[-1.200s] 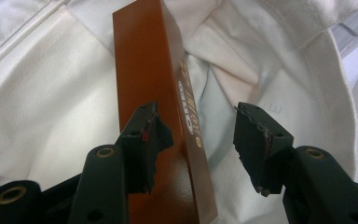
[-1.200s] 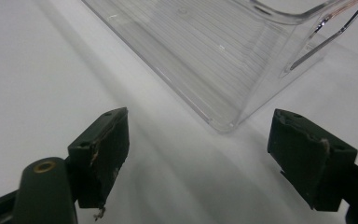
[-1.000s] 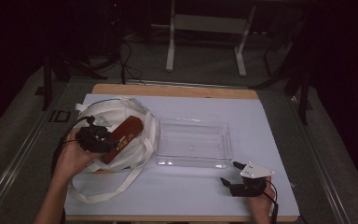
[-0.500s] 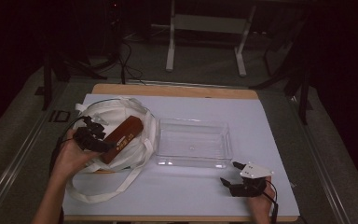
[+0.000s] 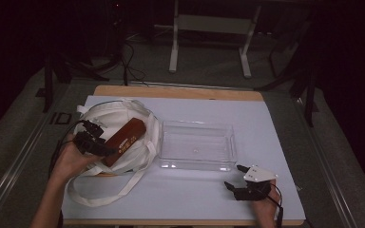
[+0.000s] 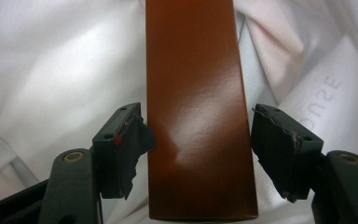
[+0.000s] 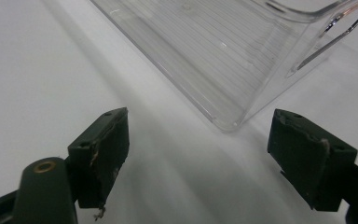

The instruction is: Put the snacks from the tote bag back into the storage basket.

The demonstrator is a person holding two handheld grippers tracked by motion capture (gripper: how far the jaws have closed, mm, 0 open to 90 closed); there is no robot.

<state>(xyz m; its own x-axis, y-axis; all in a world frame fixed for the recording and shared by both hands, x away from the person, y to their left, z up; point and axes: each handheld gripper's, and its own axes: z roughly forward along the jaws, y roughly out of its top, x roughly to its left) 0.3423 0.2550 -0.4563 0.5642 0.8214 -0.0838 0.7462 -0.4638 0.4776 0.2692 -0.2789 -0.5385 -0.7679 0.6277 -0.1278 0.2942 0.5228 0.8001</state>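
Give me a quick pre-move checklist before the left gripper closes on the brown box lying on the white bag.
1. Brown box between the left gripper jaws: ok; they have just been opening.
2. Pads clear of the box: right pad ok, left pad cannot tell.
3. No white bag fabric in the jaw gaps: ok.
4. Clear tray empty: ok.
5. Right gripper open, on the table beside the tray: ok.

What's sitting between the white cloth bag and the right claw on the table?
The empty clear plastic tray lies between the white cloth bag and the right claw, seen in the high view; its corner also appears in the right gripper view.
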